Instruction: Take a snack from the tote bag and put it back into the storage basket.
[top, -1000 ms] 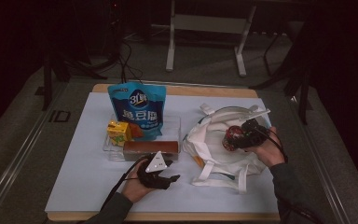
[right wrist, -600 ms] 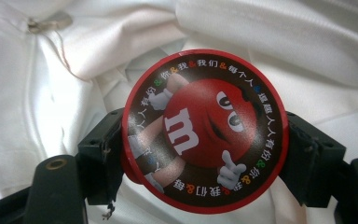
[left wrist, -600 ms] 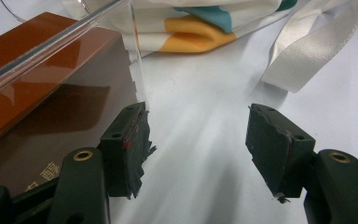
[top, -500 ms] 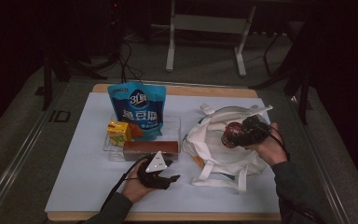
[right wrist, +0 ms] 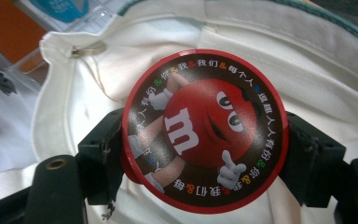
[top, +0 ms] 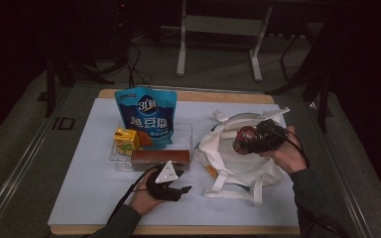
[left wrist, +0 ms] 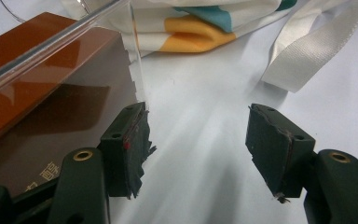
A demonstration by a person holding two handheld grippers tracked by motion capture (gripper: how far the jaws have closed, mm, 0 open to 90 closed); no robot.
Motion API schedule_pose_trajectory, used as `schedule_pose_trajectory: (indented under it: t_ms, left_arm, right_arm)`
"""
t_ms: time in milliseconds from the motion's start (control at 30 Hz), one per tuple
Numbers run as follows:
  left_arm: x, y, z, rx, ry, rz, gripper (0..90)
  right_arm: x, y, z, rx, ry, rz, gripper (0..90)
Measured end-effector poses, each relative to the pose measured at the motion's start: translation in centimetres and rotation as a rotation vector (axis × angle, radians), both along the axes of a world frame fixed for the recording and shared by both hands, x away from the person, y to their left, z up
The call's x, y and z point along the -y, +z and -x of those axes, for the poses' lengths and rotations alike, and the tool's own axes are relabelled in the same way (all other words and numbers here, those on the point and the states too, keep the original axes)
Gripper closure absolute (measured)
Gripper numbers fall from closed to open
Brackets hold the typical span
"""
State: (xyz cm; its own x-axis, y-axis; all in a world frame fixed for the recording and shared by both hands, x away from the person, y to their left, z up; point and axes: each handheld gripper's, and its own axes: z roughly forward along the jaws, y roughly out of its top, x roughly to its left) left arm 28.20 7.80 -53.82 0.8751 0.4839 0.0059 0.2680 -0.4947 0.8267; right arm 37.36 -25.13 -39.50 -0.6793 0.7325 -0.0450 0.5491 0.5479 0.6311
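Rising slightly since a second earlier, the right gripper (top: 252,141) pinched the round red candy tin (right wrist: 205,130) over the white tote bag (top: 238,166) at right, suggesting packing; the left gripper (left wrist: 193,135) rested spread and empty

Dark lab: taped table (top: 79,198), metal stand (top: 218,29).

White "m" on red round tin (right wrist: 205,130), "3" on blue pouch (top: 147,116)

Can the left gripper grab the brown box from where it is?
Probably yes. The left gripper is open beside the brown box, but the clear tray wall stands between, so it likely must lift over it.
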Motion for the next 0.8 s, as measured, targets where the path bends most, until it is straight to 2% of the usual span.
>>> schedule_pose_trajectory:
  t_ms: [800]
  left_arm:
    - [0.0, 0.0, 0.0, -0.004, 0.002, 0.005, 38.9]
  right_arm:
    - [-2.7, 1.8, 0.3, 0.002, 0.083, -0.004, 25.5]
